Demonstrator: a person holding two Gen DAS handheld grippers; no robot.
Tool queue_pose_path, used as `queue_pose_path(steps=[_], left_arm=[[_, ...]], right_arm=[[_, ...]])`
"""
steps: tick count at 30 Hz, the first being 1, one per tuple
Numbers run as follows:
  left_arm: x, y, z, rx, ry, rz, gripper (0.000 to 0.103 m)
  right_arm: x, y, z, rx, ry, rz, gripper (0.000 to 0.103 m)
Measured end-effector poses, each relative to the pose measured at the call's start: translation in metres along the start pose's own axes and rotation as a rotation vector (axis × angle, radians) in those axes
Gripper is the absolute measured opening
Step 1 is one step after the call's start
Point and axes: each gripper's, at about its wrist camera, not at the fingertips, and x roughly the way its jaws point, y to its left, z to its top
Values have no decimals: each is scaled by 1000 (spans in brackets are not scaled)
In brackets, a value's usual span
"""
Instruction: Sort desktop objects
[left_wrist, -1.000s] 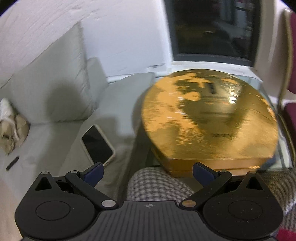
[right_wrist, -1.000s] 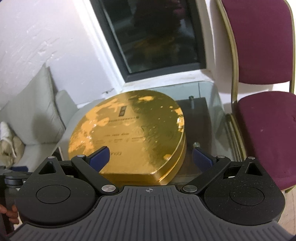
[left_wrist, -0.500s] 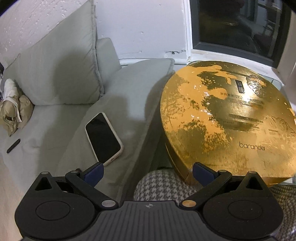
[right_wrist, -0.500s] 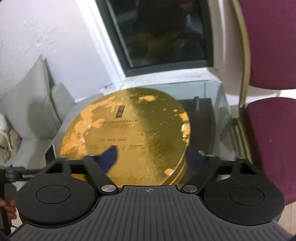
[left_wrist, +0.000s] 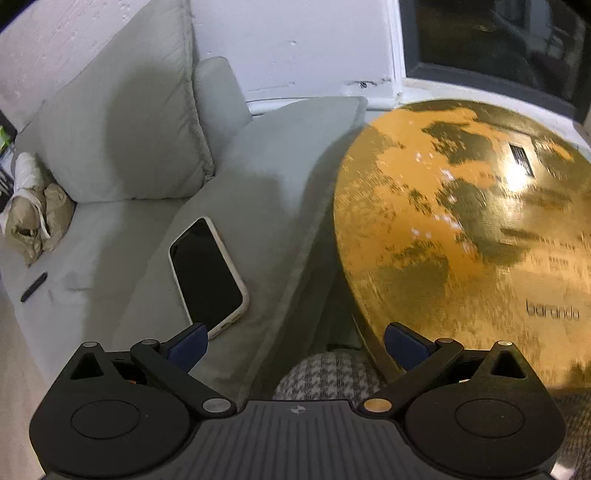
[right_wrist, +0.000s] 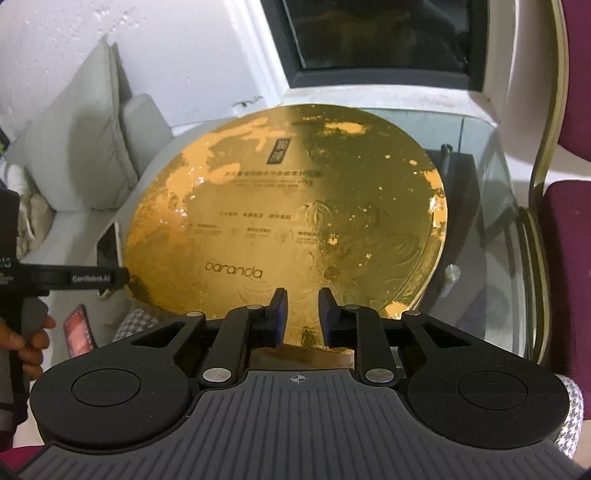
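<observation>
Right gripper (right_wrist: 300, 317): fingers drawn close, a narrow gap between the blue pads, nothing held; poised over the near rim of the gold round box (right_wrist: 288, 221).

Left gripper (left_wrist: 293, 341): fingers spread wide, empty; one pad sits over the bottom end of the smartphone (left_wrist: 207, 275), the other over the box's near-left rim.

Gold round box: flat lid, foil worn in patches, marked "baranda"; lies on the glass bench (right_wrist: 491, 206) and covers most of it, its left rim reaching the bench's left edge beside the sofa.

Smartphone: face up, pale case, on the grey sofa cushion (left_wrist: 258, 221) just off the bench's left edge, apart from the box.

Other: crumpled paper bag (left_wrist: 33, 218) and a small dark stick-like item (left_wrist: 34, 287) at the sofa's far end; maroon chair (right_wrist: 569, 258) off the bench's right edge.

Handling judgement: which item goes where is not settled by these views. The box looks too broad for a single pinch across; a grip would suit the rim, one gripper per side, kept level so the lid does not slip. The phone lies flat on soft fabric; fingers would do best straddling its narrow width and pressing into the cushion to get under the edges.
</observation>
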Motion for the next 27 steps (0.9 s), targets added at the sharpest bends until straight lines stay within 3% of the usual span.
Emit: queue_pose_path(steps=[10,18,24,27], left_arm=[[4,-14,-1,75,-23,52,103],[-5,-19,-4,108,-8,23,102],[-6,-27,-7,147,39,11,102],[-22,-27,-4,131,11,-13,102]], right_arm=[[8,-1,-1,-22,47,-16,25],[27,-7,-7,-30,105,-42,24],[17,-10,-9,-11,104,-20,30],[6,-12,-10,7,89,-3,41]])
